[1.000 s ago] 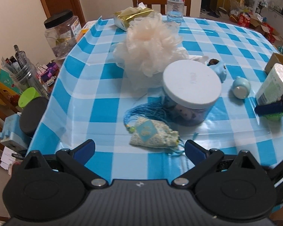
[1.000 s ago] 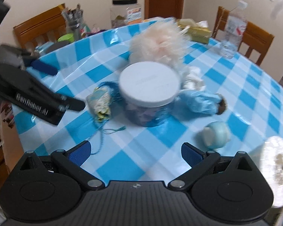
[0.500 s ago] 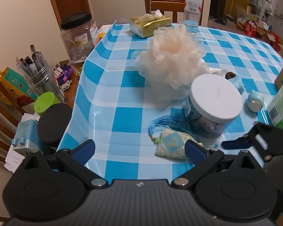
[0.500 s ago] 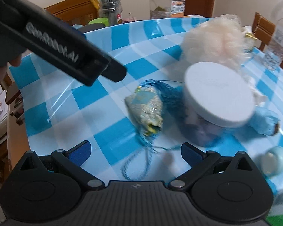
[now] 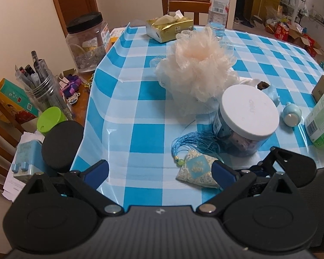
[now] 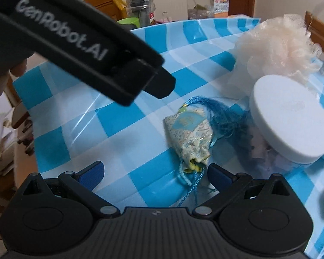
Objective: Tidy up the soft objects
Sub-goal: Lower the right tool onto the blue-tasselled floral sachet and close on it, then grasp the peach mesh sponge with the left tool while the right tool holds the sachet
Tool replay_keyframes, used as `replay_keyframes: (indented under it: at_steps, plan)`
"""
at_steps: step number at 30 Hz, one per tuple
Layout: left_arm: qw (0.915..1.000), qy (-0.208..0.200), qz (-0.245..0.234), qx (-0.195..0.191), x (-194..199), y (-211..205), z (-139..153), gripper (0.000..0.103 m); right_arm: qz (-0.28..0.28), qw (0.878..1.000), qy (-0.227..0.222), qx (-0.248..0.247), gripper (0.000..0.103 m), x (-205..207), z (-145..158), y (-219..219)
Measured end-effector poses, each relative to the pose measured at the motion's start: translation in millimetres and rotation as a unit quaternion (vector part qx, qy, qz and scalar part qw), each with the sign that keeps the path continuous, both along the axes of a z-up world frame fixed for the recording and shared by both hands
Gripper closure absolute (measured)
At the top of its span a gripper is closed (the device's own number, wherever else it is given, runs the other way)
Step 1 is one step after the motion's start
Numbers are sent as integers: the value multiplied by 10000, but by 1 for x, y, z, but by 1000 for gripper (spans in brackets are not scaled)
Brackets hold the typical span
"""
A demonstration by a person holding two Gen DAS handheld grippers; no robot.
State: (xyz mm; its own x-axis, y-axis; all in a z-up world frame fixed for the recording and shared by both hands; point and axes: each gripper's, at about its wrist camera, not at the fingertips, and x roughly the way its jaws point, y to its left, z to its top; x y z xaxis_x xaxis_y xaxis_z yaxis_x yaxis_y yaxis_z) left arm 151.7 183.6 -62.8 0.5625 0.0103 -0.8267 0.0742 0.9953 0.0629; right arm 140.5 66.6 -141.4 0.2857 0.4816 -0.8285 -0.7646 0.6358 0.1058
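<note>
A small patterned sachet (image 5: pixel 197 171) with a blue tassel (image 5: pixel 194 141) lies on the blue checked tablecloth (image 5: pixel 140 112); it also shows in the right wrist view (image 6: pixel 189 133). My right gripper (image 6: pixel 155 173) is open, low over the cloth, with the sachet's tied end just ahead of its right finger. My left gripper (image 5: pixel 161 171) is open and empty, the sachet beside its right finger. A peach bath pouf (image 5: pixel 196 69) sits behind a clear jar with a white lid (image 5: pixel 248 112), also in the right wrist view (image 6: pixel 289 116). A pale blue soft toy (image 5: pixel 272 91) lies behind the jar.
A tissue box (image 5: pixel 169 27) and water bottle (image 5: pixel 218 6) stand at the far edge. A small blue pot (image 5: pixel 291 115) and a green-labelled roll (image 5: pixel 319 116) are at the right. A pen jar (image 5: pixel 43 90), a plastic jar (image 5: pixel 87 43) and clutter crowd the left.
Both grippers have swung left and closed in on the sachet. My right gripper has dropped lower, so the sachet now sits close ahead of its fingers. The left gripper now looms at its upper left.
</note>
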Motion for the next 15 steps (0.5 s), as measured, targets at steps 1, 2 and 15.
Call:
replay_keyframes:
  at_steps: [1,2,15]
  plan:
    - [10000,-6,-9,5,1,1,0,2,-57,9999,-119,-2,2,0,1,0]
    - [10000,-18,-15,2,1,1,1,2,-138,9996,-231,-23,4,1,2,0]
    - [9997,-10,-232,-7,14,-2,-3,2,-613,9954,-667,-306,67,16,-2,9]
